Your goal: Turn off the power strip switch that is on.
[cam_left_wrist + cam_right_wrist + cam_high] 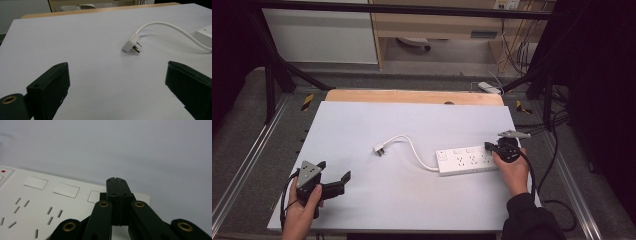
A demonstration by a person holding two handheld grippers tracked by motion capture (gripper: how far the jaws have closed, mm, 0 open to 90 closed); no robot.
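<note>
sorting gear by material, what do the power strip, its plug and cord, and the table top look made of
Power strip: looks like hard white plastic, smooth with a slight sheen, moulded slots and switches.
Plug: the same white plastic, with bare metal-looking prongs.
Cord: white, flexible, probably rubbery sheathing, since it curves freely.
Table top: matte pale sheet over a wooden-looking far edge; material unclear.

Left tongs (338, 183) gape wide and low; right tongs (488, 147) are pressed together.

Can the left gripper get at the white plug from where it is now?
Probably yes. The left gripper is open, aimed toward the plug, with bare tabletop between them.
</note>
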